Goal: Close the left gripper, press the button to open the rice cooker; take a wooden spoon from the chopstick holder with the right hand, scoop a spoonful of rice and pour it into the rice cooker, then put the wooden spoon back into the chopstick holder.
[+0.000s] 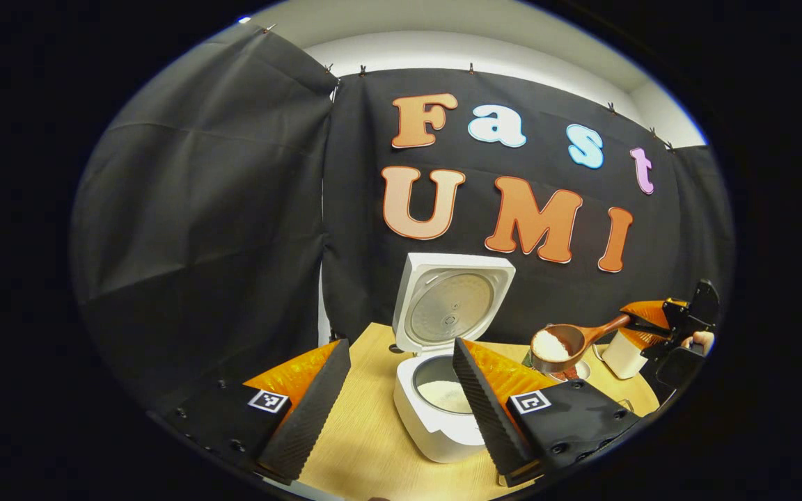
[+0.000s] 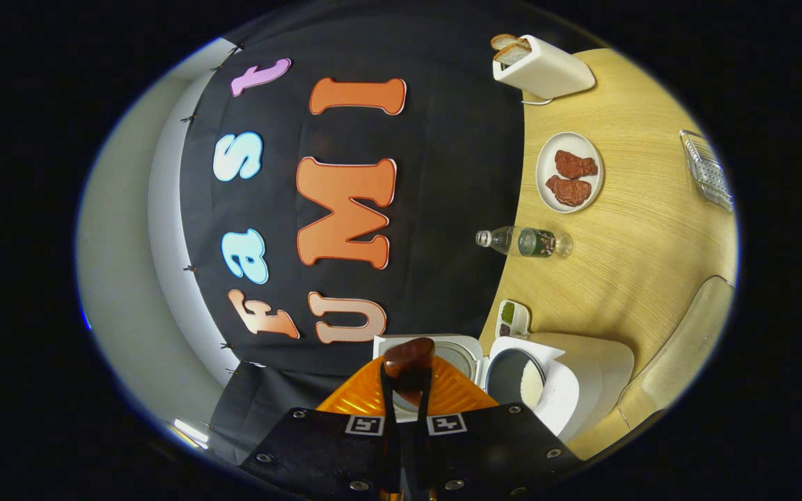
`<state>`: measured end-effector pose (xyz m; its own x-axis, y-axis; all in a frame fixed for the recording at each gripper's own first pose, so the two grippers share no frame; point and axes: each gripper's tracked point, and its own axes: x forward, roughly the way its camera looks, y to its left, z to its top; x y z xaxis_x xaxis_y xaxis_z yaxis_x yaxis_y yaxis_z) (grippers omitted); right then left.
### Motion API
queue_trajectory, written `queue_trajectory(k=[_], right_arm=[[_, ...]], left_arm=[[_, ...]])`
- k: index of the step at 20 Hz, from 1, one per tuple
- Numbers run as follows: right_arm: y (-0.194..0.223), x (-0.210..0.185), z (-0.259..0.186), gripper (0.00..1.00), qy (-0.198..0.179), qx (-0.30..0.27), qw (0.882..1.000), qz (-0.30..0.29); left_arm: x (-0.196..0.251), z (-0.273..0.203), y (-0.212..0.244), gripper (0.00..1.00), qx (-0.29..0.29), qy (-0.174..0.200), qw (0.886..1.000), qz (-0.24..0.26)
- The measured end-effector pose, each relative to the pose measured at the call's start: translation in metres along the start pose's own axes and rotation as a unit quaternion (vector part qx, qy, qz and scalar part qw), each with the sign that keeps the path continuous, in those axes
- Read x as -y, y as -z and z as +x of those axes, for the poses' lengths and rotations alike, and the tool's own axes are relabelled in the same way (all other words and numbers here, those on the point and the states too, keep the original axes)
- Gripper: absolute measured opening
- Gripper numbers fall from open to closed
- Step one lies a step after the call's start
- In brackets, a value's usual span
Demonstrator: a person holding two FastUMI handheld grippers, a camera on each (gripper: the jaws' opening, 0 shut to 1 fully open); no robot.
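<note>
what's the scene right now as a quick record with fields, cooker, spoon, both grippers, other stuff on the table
rice cooker: white rice cooker on the wooden table, lid swung up, some rice in the pot
wooden spoon: wooden spoon heaped with rice, held in the air to the right of the cooker
right gripper: right gripper shut on the spoon handle
left gripper: left gripper open, holding nothing, in front of the cooker
other items: toaster with bread, plate with two brown pieces, bottle
</note>
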<state>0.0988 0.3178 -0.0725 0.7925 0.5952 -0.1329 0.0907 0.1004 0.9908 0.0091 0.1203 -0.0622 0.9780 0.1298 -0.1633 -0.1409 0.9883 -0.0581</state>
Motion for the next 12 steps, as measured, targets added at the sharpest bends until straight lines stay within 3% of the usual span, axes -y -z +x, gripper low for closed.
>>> queue_trajectory(k=[7,12], right_arm=[[0.008,-0.025,0.039,0.08,-0.011,0.018,0.997,-0.081],[0.018,-0.040,0.055,0.08,-0.014,0.031,0.987,-0.155]], left_arm=[[-0.006,0.004,-0.003,1.00,0.014,0.009,1.000,0.016],[0.001,0.009,-0.011,1.00,0.024,0.029,0.999,0.022]])
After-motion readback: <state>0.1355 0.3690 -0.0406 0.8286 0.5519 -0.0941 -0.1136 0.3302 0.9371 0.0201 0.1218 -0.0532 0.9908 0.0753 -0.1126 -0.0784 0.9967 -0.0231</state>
